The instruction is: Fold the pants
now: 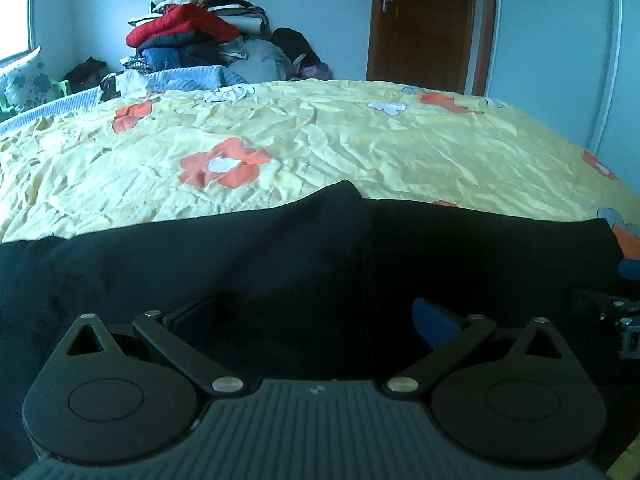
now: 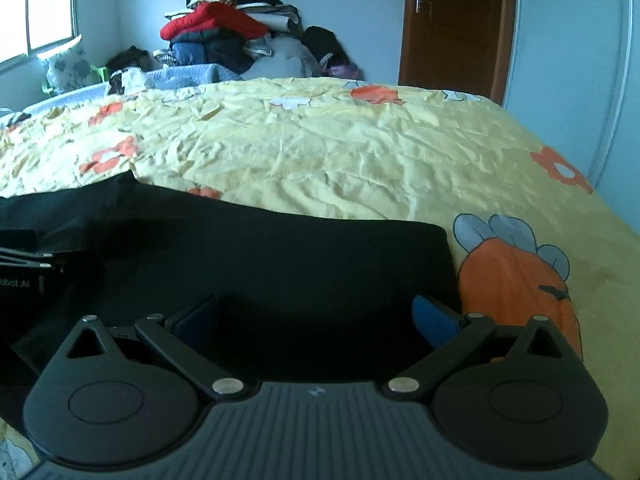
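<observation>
**Both jaws wide over the black pants**

My left hand-held gripper (image 1: pixel 316 316) and right hand-held gripper (image 2: pixel 316 316) hover spread wide, gripping nothing, above the black pants (image 1: pixel 280 256). These lie lengthwise left-to-right along the near edge of the yellow flowered bedspread (image 1: pixel 320 136).

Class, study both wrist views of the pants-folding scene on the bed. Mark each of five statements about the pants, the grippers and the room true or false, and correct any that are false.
1. The pants are black. True.
2. The bedspread is plain white. False: it is yellow with orange and white flowers.
3. The left gripper has its jaws spread open over the dark fabric. True.
4. The right gripper is clamped shut on a red jacket. False: its jaws are open above the pants; the red garment lies in the clothes pile beyond the bed.
5. The wooden door stands wide open. False: it looks closed.
</observation>
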A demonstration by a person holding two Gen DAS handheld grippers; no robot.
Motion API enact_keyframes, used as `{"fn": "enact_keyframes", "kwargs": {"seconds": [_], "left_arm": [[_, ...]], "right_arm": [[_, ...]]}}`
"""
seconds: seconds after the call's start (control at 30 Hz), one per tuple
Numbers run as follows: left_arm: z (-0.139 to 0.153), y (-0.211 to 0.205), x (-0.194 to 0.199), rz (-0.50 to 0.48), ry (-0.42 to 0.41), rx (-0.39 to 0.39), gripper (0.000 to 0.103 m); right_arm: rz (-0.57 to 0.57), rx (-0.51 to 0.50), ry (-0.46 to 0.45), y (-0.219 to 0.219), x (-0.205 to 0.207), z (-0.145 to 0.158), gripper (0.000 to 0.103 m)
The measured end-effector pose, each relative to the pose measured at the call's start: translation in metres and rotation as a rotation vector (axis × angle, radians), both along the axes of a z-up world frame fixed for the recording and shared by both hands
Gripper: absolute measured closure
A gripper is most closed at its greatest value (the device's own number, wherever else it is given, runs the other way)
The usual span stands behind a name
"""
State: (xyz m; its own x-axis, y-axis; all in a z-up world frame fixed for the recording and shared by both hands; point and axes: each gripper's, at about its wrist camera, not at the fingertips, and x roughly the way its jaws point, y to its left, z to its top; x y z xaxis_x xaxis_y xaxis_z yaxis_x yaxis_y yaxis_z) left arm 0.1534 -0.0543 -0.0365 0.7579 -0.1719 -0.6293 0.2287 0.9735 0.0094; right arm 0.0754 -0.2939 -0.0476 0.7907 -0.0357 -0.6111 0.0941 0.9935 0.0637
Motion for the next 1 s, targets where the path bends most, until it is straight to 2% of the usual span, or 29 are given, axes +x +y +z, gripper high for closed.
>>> {"fn": "enact_keyframes", "kwargs": {"seconds": [0.1, 0.2, 0.3, 0.33, 0.4, 0.57, 0.67, 0.77, 0.83, 0.87, 0.93, 1.0], "left_arm": [[0.008, 0.008, -0.006, -0.026, 0.038, -0.009, 0.000], [0.014, 0.027, -0.020, -0.012, 0.020, -0.028, 0.000], [0.008, 0.043, -0.029, 0.026, 0.015, 0.028, 0.000], [0.005, 0.049, -0.032, 0.025, -0.003, 0.023, 0.000], [0.001, 0.055, -0.039, 0.005, -0.044, 0.009, 0.000], [0.001, 0.051, -0.042, 0.002, -0.052, 0.031, 0.000], [0.000, 0.055, -0.042, -0.002, -0.047, 0.015, 0.000], [-0.001, 0.056, -0.040, -0.003, -0.041, 0.005, 0.000], [-0.001, 0.055, -0.040, -0.002, -0.043, 0.008, 0.000], [-0.001, 0.056, -0.039, -0.002, -0.042, 0.009, 0.000], [-0.002, 0.056, -0.040, 0.000, -0.044, 0.011, 0.000], [-0.002, 0.056, -0.040, 0.000, -0.044, 0.010, 0.000]], "right_arm": [[-0.026, 0.031, 0.004, 0.002, -0.007, 0.006, 0.000], [0.038, 0.099, -0.014, 0.008, -0.018, 0.010, 0.000], [0.062, -0.009, 0.022, 0.024, -0.015, 0.004, 0.000], [0.066, -0.027, 0.004, 0.026, -0.015, 0.002, 0.000], [0.061, -0.009, -0.002, 0.024, -0.014, 0.000, 0.000], [0.055, -0.003, -0.012, 0.024, -0.016, -0.001, 0.000], [0.049, 0.003, -0.014, 0.023, -0.020, -0.001, 0.000], [0.000, 0.066, -0.035, 0.023, -0.029, 0.004, 0.000], [0.024, 0.141, -0.061, 0.028, -0.035, 0.006, 0.000], [0.035, 0.130, -0.051, 0.033, -0.035, 0.005, 0.000], [0.042, 0.002, -0.018, 0.050, -0.030, 0.001, 0.000], [0.043, -0.023, -0.017, 0.055, -0.029, 0.001, 0.000]]}}
